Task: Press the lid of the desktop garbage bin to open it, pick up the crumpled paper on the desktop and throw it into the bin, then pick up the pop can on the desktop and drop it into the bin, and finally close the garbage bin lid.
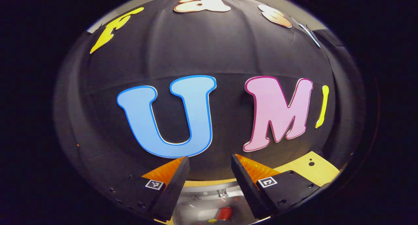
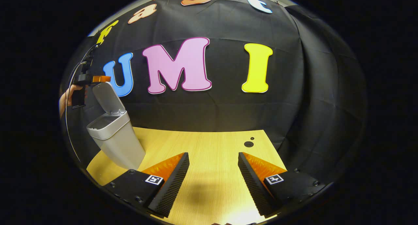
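Risk first: lid (image 2: 107, 97) of the garbage bin (image 2: 116, 141) stands up and open at left of the right gripper view, and my left gripper (image 2: 85, 79) hangs just above/behind its top edge at upper left w/ a hand (image 2: 65, 99) on it. If I swing down too hard to close it, I judge the light bin could tip or skid on the desktop (image 2: 209, 146); pushing off-centre could leave the lid unlatched. In the left gripper view I look down past my own left gripper (image 1: 209, 168) into the bin mouth at bottom centre: a red pop can (image 1: 224, 213) lies inside, w/ a pale lump beside it that may be the crumpled paper, can't tell for sure. So the drop steps look done, closing is left. Fingers: left ones spread wide, holding nothing, touching nothing I can see. Right gripper (image 2: 212, 168) at bottom of its view, fingers also wide apart, empty, above bare wood, well apart from the bin.
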The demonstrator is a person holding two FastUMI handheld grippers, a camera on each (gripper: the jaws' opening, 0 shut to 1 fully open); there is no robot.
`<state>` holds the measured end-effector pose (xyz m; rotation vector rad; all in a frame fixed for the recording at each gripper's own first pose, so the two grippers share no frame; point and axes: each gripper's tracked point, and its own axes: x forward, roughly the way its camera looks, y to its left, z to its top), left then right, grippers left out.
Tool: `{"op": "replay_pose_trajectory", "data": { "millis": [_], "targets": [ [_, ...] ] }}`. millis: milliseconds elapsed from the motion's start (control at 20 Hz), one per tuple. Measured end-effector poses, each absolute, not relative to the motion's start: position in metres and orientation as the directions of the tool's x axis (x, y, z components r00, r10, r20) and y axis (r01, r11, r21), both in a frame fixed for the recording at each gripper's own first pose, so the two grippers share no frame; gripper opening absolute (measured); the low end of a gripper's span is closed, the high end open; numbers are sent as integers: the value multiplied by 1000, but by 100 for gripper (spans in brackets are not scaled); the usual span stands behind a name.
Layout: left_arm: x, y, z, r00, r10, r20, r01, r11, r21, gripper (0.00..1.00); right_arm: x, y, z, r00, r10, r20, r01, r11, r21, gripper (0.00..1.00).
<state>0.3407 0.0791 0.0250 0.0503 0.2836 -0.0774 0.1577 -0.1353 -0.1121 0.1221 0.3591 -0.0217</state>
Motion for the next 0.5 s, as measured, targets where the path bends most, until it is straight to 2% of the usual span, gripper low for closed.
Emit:
{"op": "replay_pose_trajectory", "data": {
  "millis": [200, 500],
  "targets": [
    [295, 70, -31, 880, -142, -452, 110, 989, -96, 88, 163, -124, -111, 938, 25, -347, 19, 992, 124, 97],
    [267, 77, -85, 819, -149, -554, 149, 988, -45, 91, 168, -106, -115, 936, 59, -348, -13, 991, 132, 97]
  ]
}}
